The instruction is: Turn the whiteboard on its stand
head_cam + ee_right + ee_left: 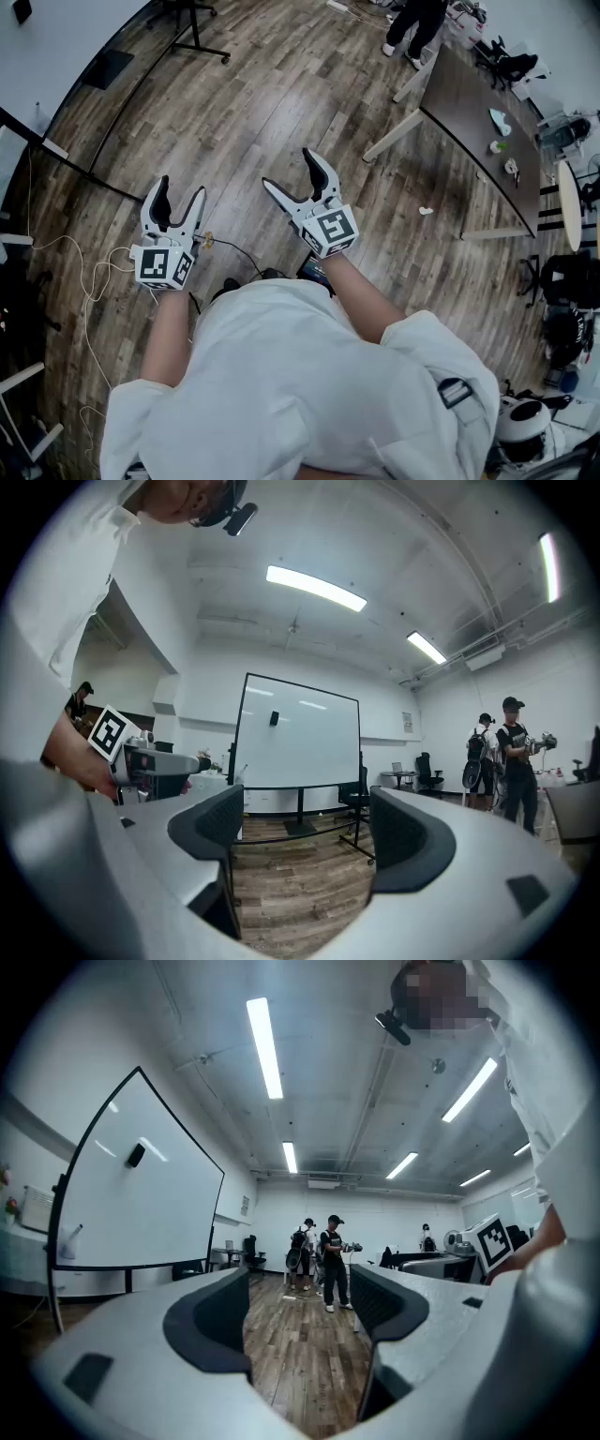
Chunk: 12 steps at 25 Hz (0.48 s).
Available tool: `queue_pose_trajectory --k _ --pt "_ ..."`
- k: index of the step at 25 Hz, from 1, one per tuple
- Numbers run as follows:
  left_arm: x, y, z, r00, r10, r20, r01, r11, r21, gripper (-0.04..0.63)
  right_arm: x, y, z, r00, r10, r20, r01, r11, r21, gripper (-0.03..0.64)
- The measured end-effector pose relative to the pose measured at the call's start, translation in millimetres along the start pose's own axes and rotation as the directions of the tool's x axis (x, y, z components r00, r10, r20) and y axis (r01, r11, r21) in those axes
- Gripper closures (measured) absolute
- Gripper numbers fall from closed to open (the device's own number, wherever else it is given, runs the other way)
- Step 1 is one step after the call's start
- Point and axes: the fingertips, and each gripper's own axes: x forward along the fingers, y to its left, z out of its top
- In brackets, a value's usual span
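Note:
The whiteboard [56, 56] stands on its black wheeled stand [192, 37] at the far left, a few steps ahead of me. In the left gripper view the whiteboard [141, 1194] fills the left side, seen at a slant, with a small dark eraser [136, 1154] stuck on it. The right gripper view faces the whiteboard [300, 733] almost head on. My left gripper [179, 192] and right gripper [289, 171] are held level in front of my body, well short of the board. The left gripper [300, 1307] and the right gripper [300, 836] are both open, with only floor between the jaws.
A long dark table [469, 103] stands to the right with a round white table [569, 202] beyond it. White cables [84, 281] lie on the wooden floor at the left. People [333, 1260] stand at the room's far end, and office chairs [427, 771] are near the wall.

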Motion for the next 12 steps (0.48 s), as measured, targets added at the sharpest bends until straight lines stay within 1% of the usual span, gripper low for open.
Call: queue_pose_trajectory --k 3,7,10,12 --pt "1 8 5 0.999 0.031 0.007 -0.032 0.999 0.031 0.25 -2 -9 0 1.0 -0.009 0.012 0.009 1.0 -0.005 0.225" --pt "-4 13 7 0.999 0.039 0.024 -0.04 0.999 0.027 0.247 -6 -18 -3 0.999 -0.025 0.02 0.025 1.0 -0.006 0.224" --pt "-11 14 6 0.999 0.047 0.014 -0.048 0.999 0.027 0.247 -11 -22 -7 1.0 -0.026 0.005 0.026 1.0 0.0 0.224" --pt "-13 20 6 0.998 0.06 0.014 -0.061 0.998 0.025 0.247 -13 -27 -11 1.0 -0.016 0.008 0.016 1.0 0.022 0.224"
